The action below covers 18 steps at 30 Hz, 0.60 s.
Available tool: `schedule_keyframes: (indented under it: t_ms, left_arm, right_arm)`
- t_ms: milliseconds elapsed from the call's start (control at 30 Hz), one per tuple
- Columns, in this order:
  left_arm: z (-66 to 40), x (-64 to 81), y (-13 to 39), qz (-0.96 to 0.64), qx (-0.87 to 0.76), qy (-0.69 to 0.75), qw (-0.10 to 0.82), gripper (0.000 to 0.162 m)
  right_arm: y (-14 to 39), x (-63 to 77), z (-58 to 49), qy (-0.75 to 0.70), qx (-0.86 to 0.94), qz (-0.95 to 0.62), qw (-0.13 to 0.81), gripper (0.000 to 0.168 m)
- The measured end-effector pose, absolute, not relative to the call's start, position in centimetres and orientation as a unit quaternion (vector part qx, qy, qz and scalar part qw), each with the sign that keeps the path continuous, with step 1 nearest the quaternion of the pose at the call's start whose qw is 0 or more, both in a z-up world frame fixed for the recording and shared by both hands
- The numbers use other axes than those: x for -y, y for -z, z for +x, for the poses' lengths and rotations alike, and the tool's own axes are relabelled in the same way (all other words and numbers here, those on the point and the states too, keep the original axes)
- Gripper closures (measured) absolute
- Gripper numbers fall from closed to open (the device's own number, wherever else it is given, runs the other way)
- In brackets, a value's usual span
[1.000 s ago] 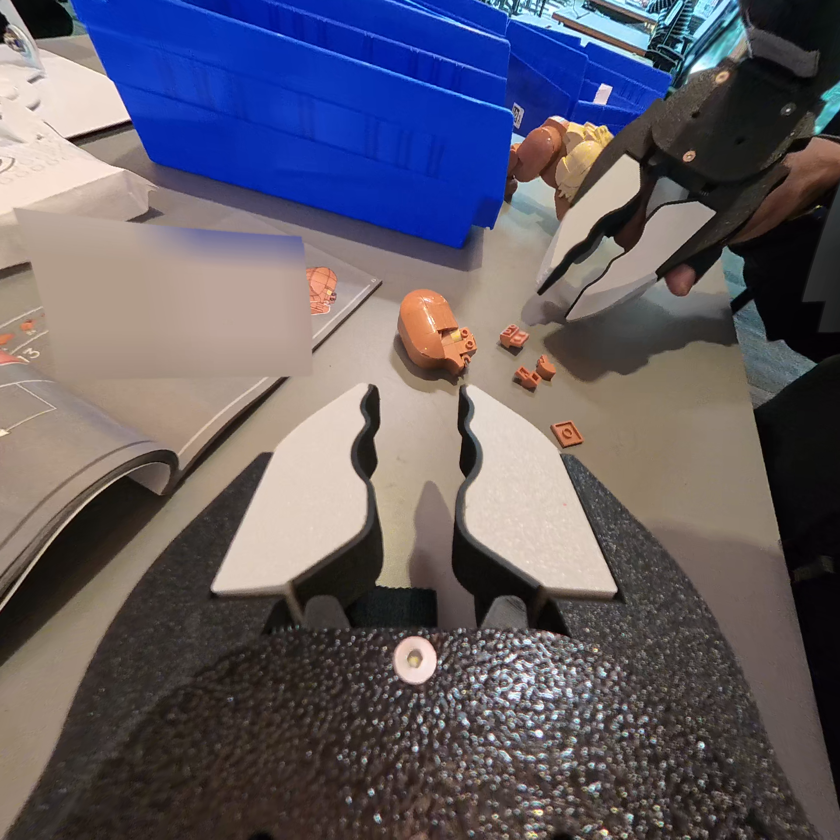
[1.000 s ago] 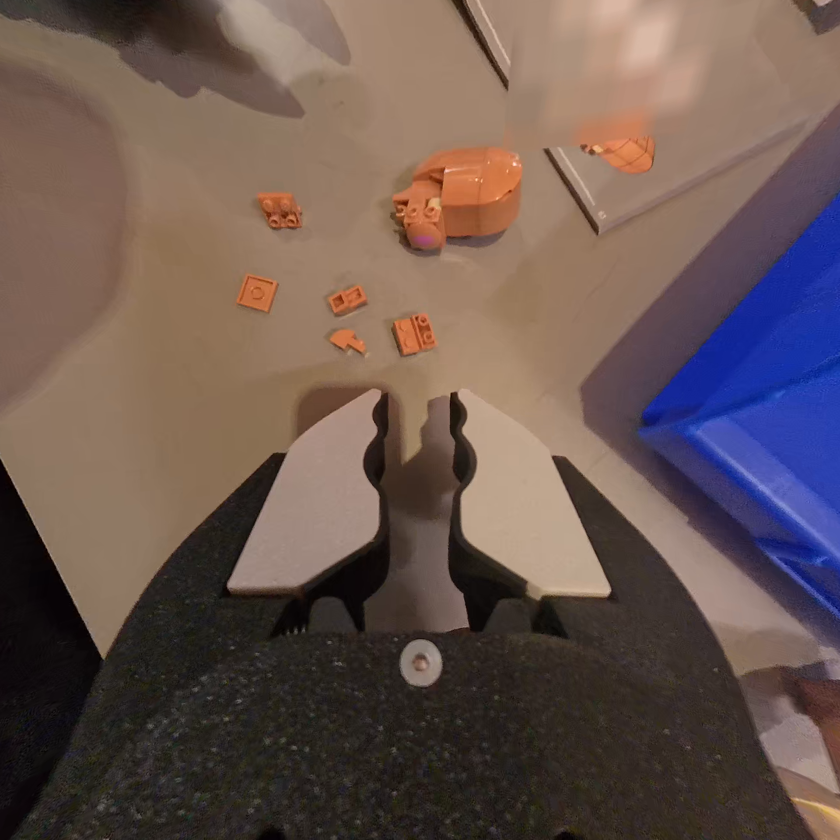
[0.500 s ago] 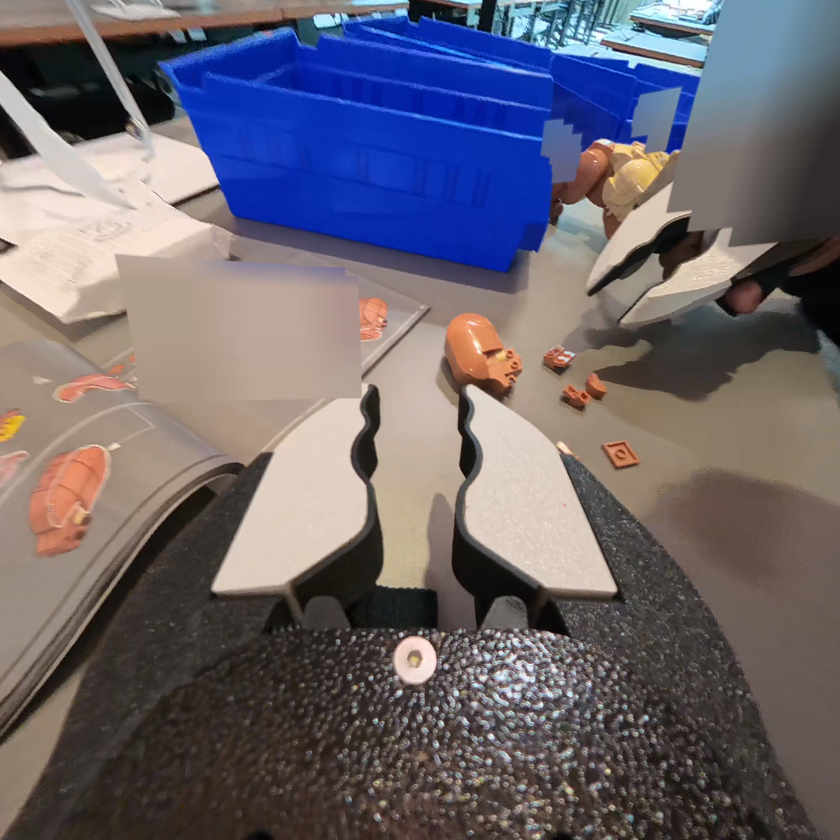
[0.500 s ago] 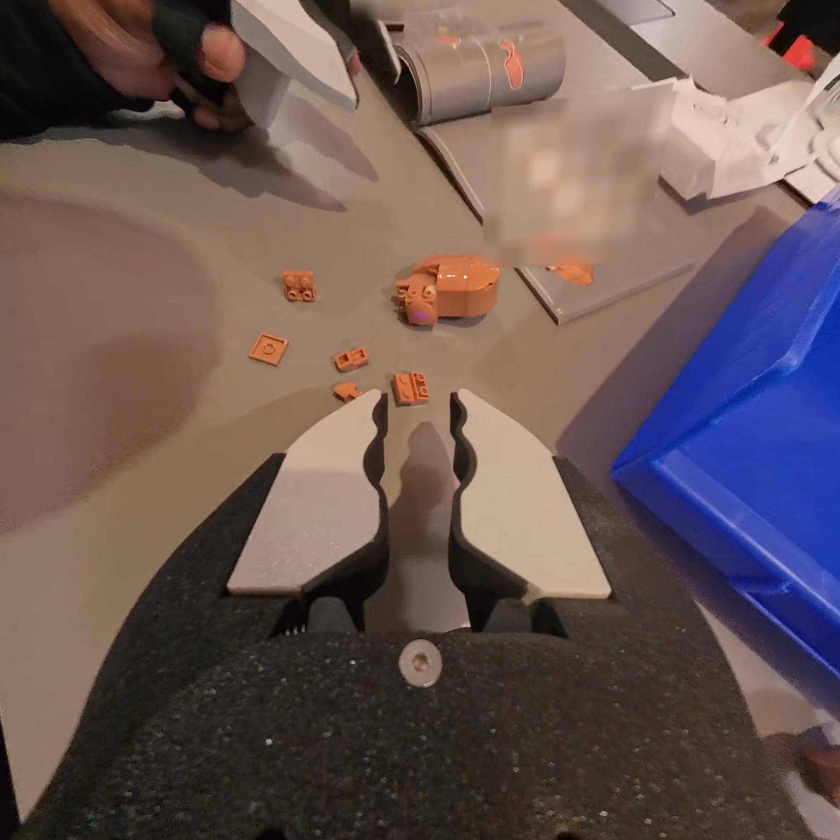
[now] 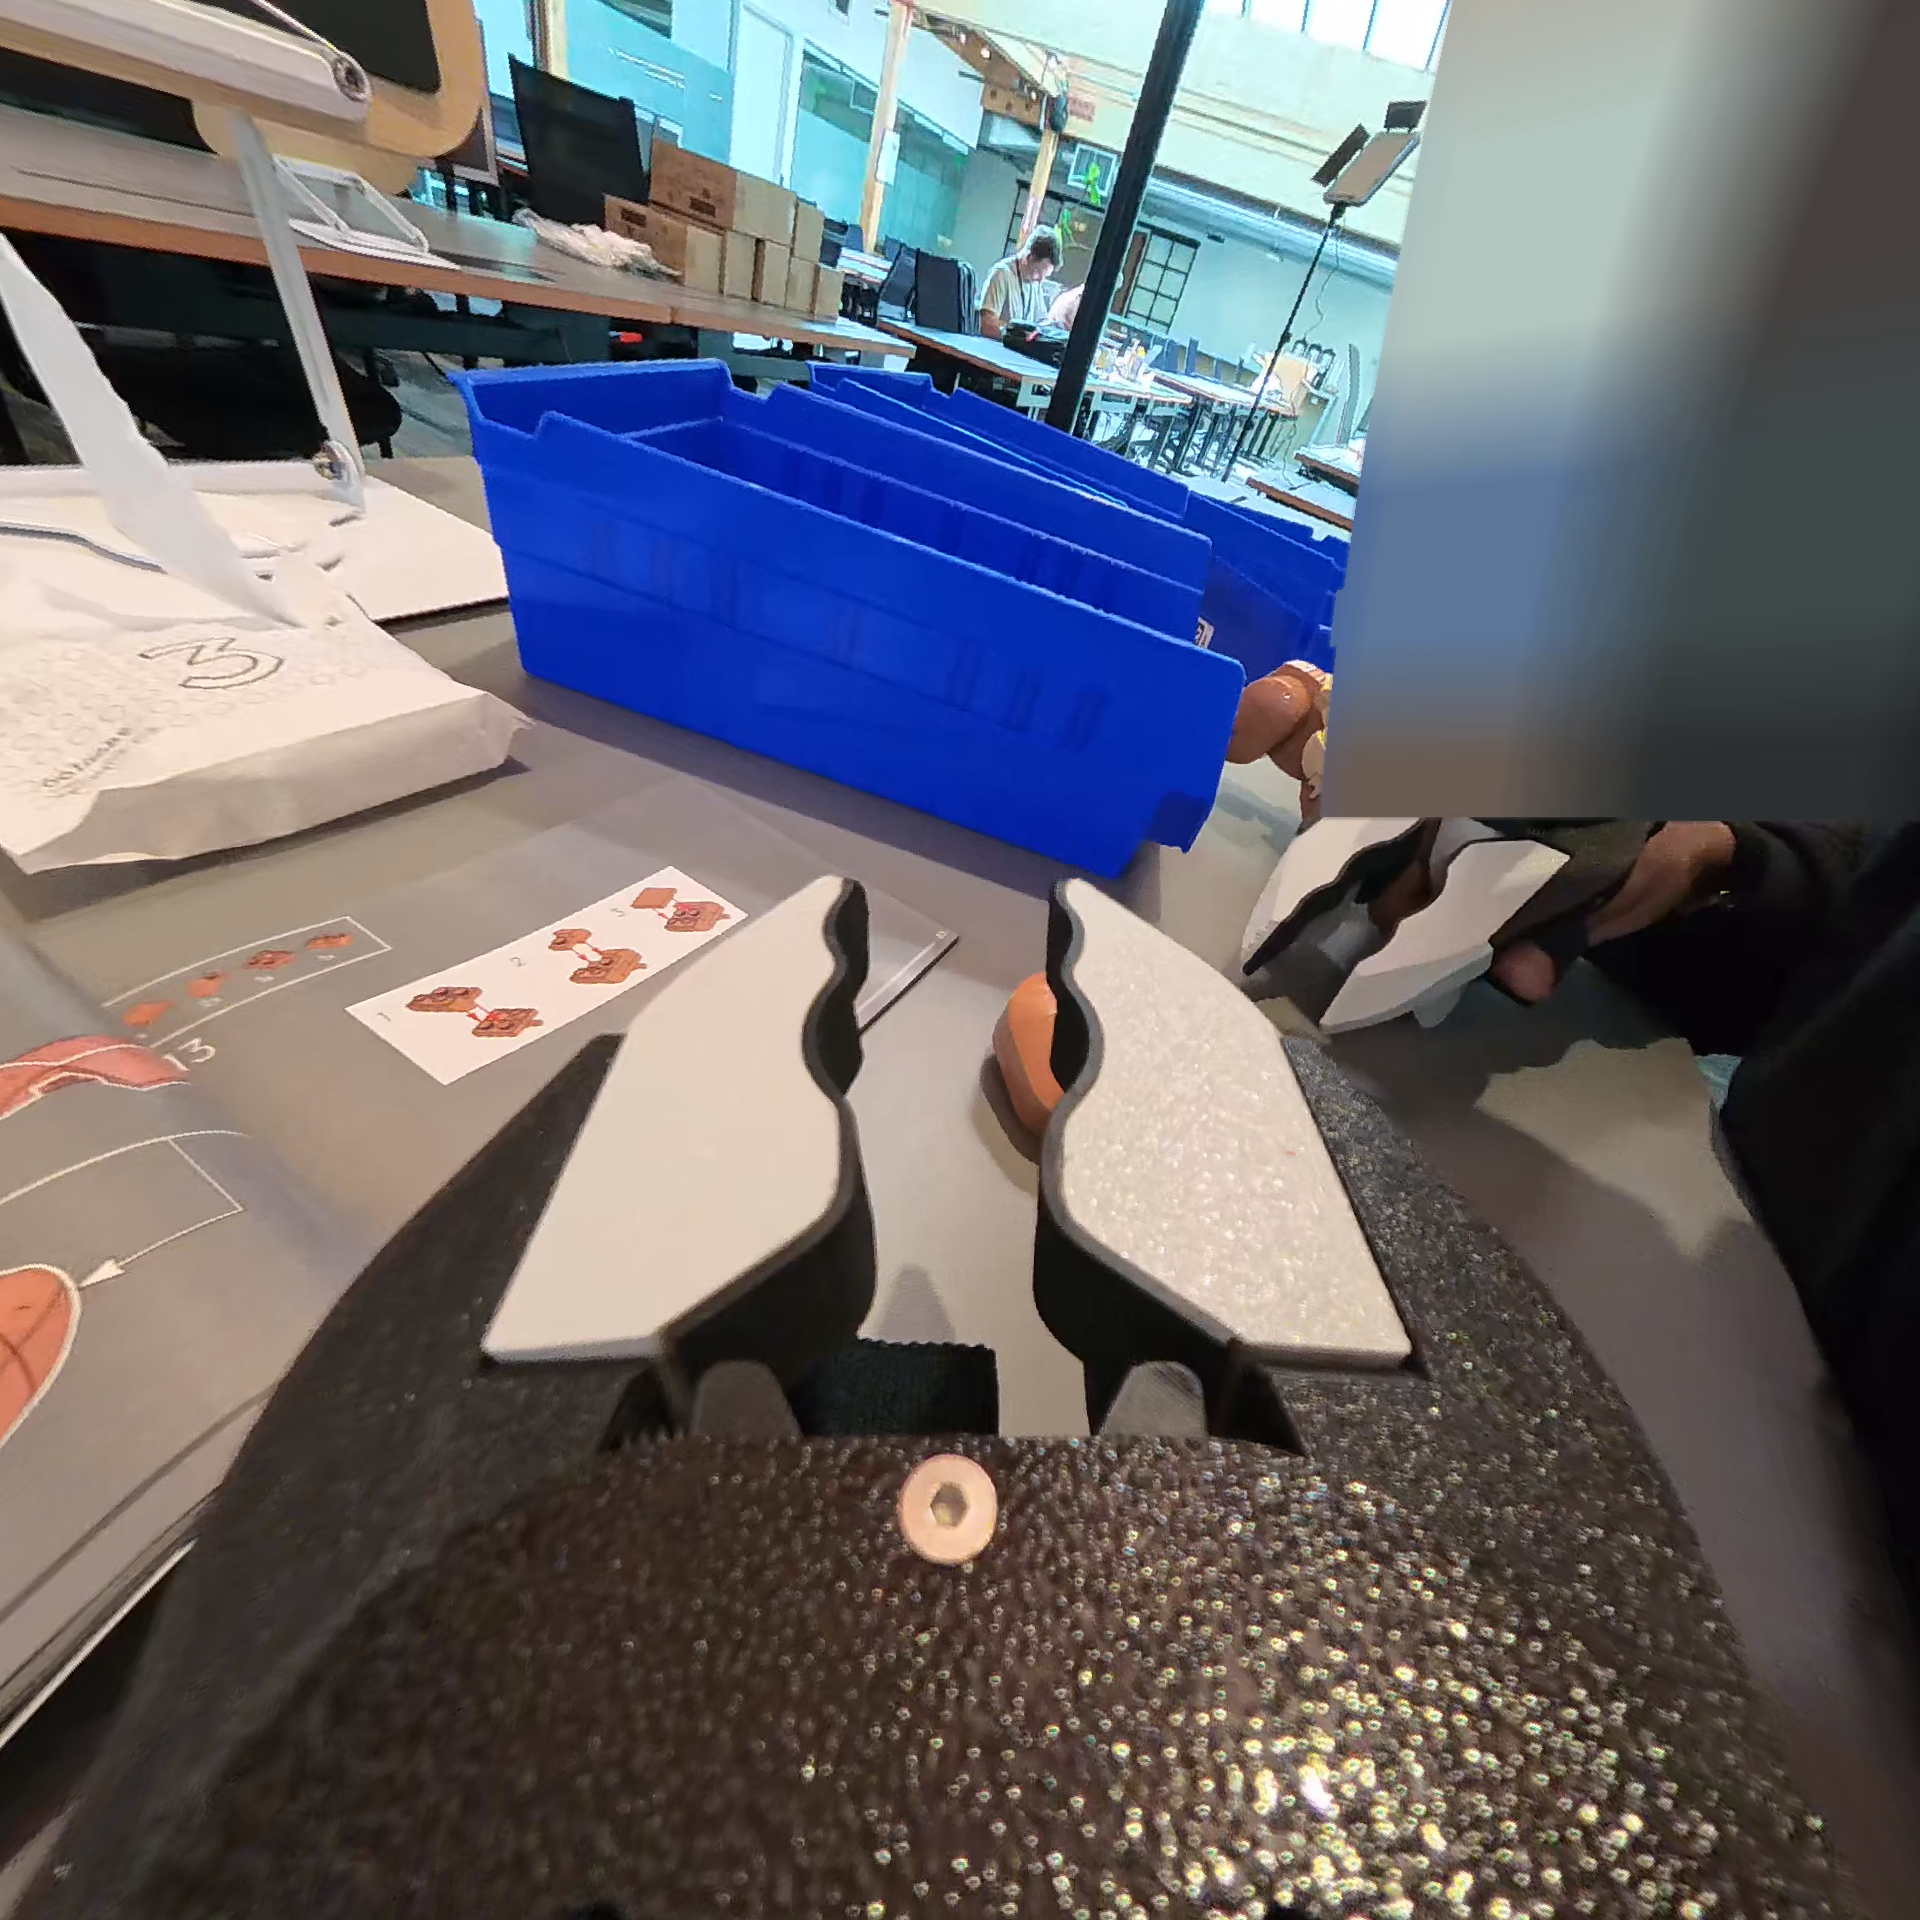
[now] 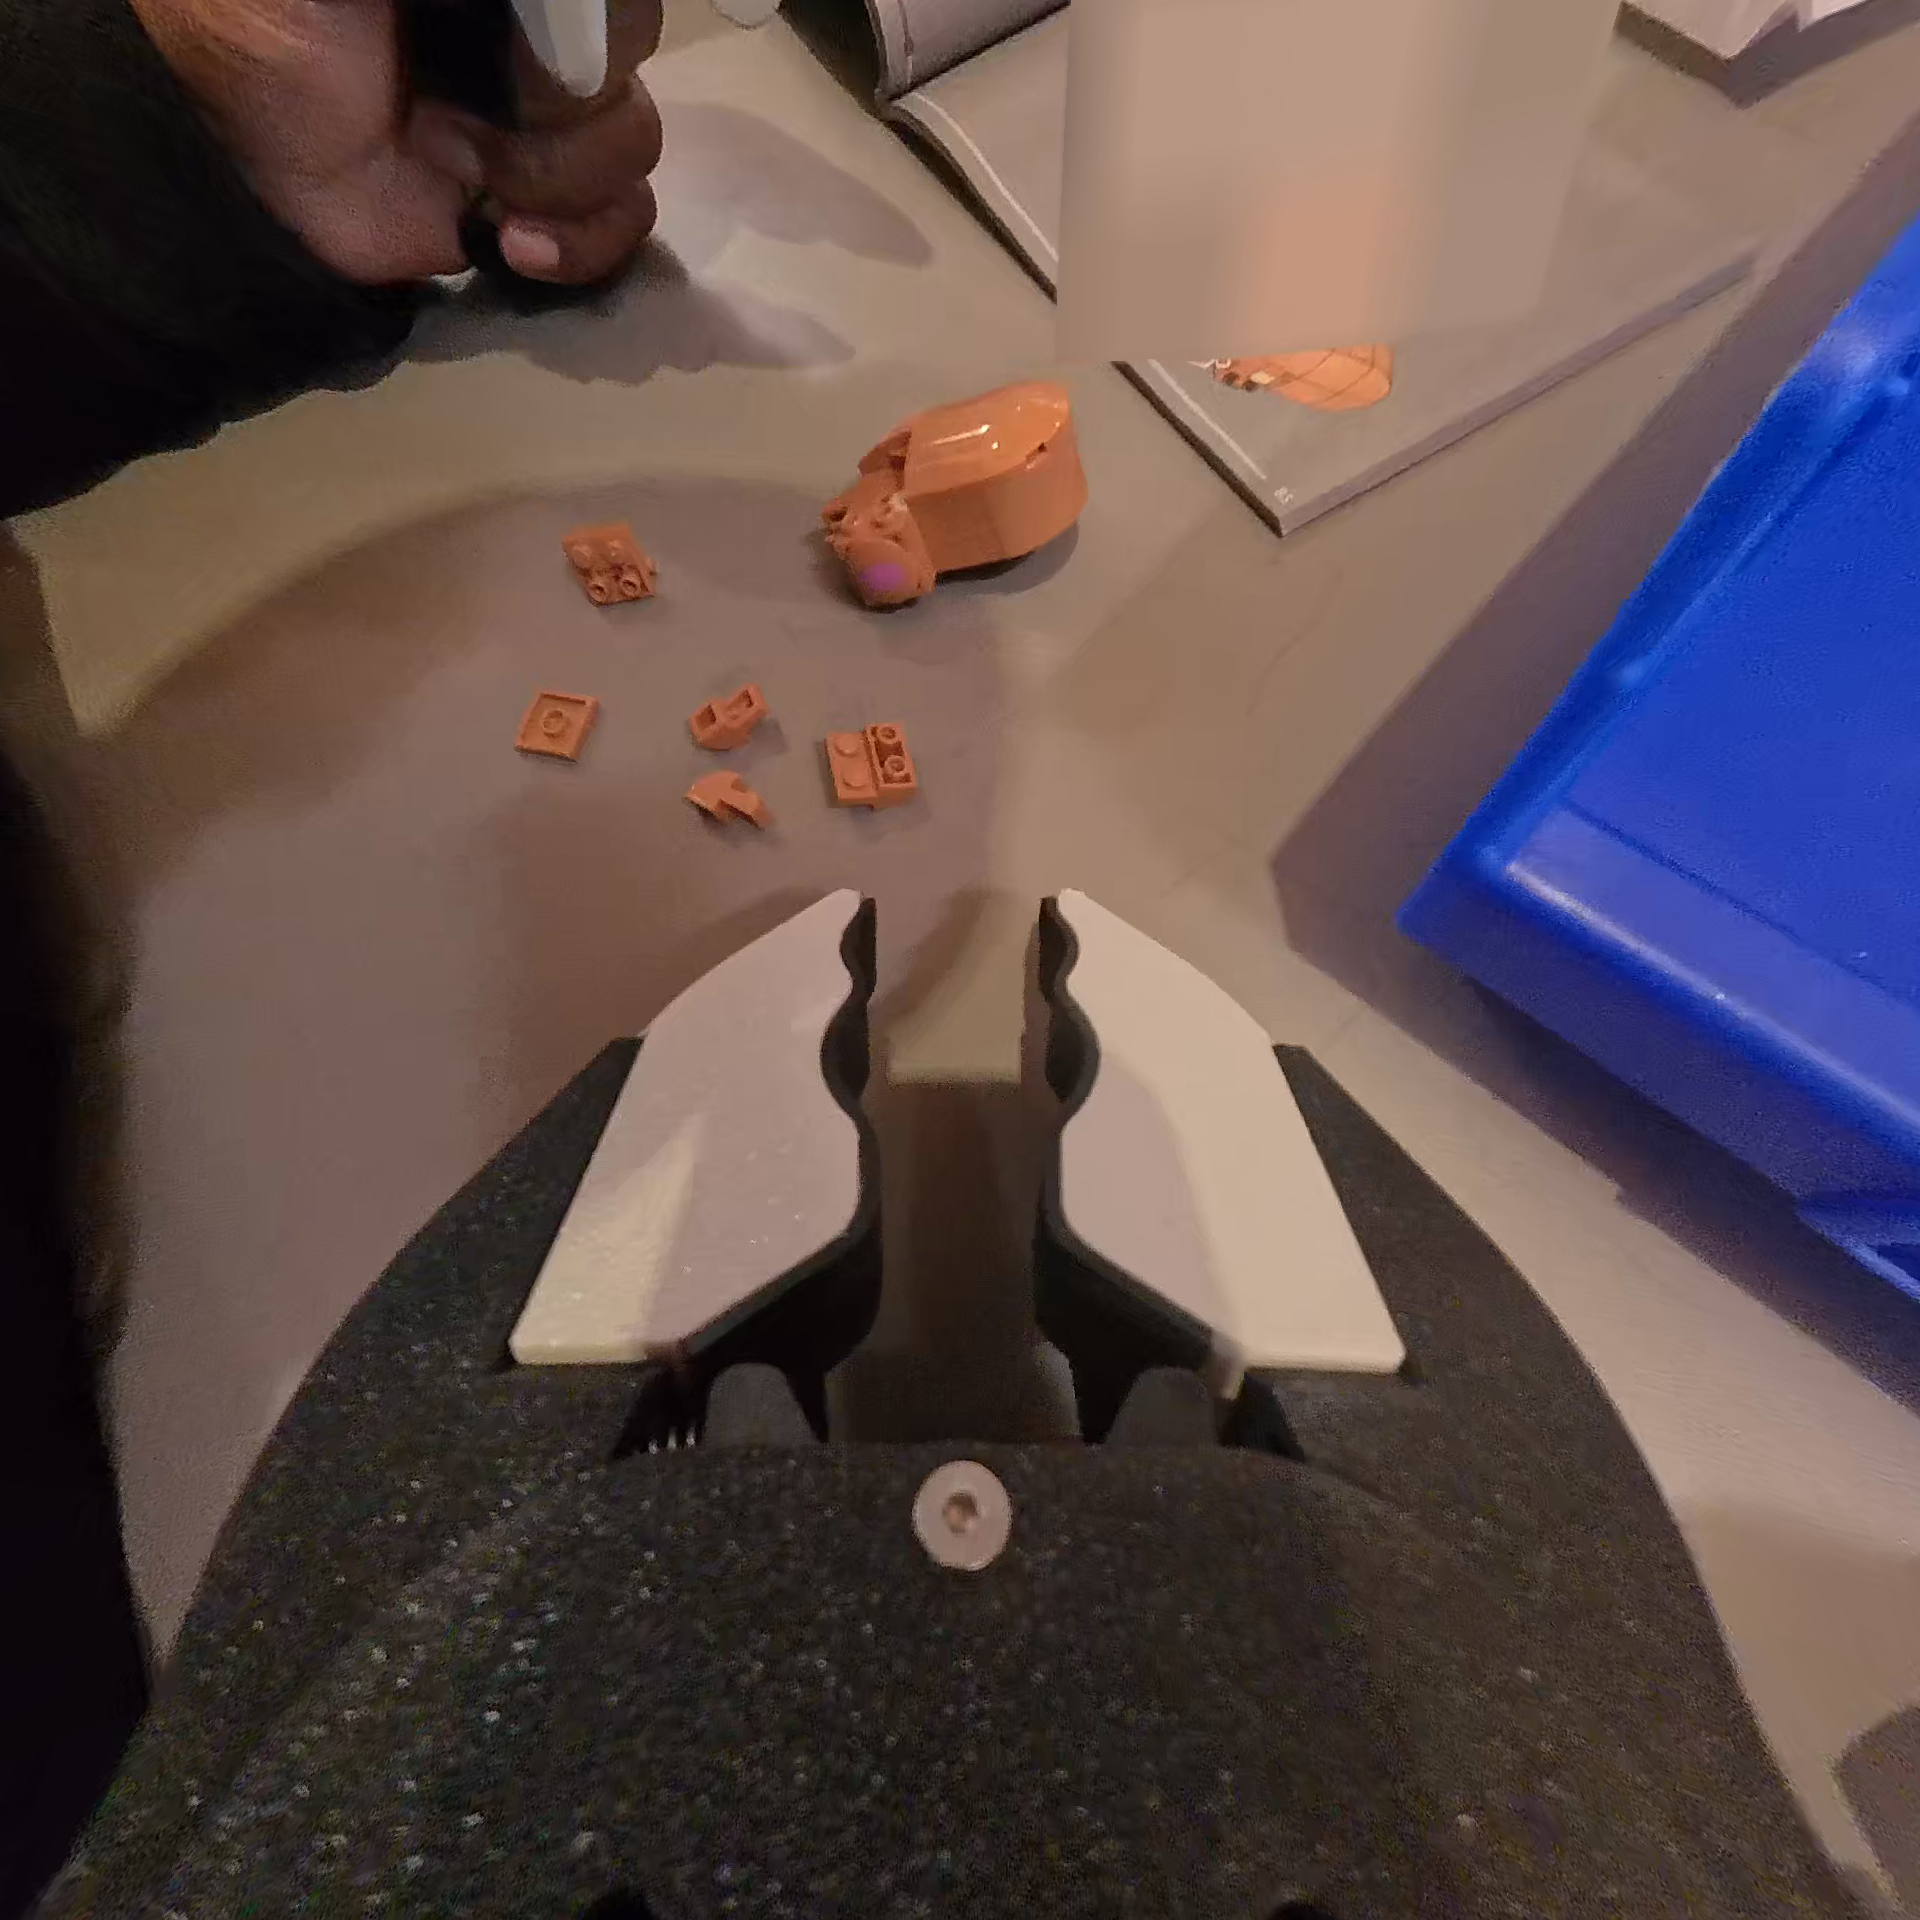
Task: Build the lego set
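Orange loose lego pieces (image 6: 717, 717) show only in my right wrist view, scattered at 12 o'clock of the right gripper (image 6: 956, 914), with the rounded orange lego assembly (image 6: 966, 488) beyond them. My left view hides them; there the assembly (image 5: 1023, 1060) peeks from behind the left gripper (image 5: 951, 914). Both grippers hover released, gripping nothing. I see printed steps on the open instruction booklet (image 5: 260, 1039) and a marked white bag (image 5: 208, 717) at 10 o'clock. A hand (image 6: 416, 145) grips the left tool's handle.

Daylight coming through high windows (image 5: 1340, 16); black pillar (image 5: 1122, 197) standing among long desks (image 5: 582, 281); cardboard boxes (image 5: 727, 223) sitting stacked.
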State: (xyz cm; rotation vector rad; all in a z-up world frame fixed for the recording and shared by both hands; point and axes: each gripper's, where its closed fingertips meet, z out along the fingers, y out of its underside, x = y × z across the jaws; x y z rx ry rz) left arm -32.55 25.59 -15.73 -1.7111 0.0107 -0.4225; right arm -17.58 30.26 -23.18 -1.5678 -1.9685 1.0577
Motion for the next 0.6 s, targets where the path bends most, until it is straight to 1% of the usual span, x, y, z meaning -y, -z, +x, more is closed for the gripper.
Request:
schedule_keyframes:
  t_ms: [133, 267, 433, 600]
  left_arm:
    - [-32.0, -25.3, 15.9, -0.751, -0.009, 0.205, 0.628, 0.129]
    - [-30.2, -24.6, 16.8, -0.773, -0.027, 0.228, 0.592, 0.129]
    - [-28.5, -22.3, 18.7, -0.812, -0.049, 0.24, 0.529, 0.129]
    - [-27.1, -19.4, 19.7, -0.83, -0.049, 0.26, 0.492, 0.129]
  right_arm:
    - [23.4, -30.0, -17.7, -0.37, 0.714, -0.558, 0.206, 0.14]
    - [23.4, -29.5, -18.0, -0.354, 0.727, -0.544, 0.225, 0.142]
    - [23.7, -27.3, -18.4, -0.345, 0.728, -0.555, 0.206, 0.143]
    - [23.9, -25.3, -18.7, -0.309, 0.74, -0.555, 0.22, 0.146]
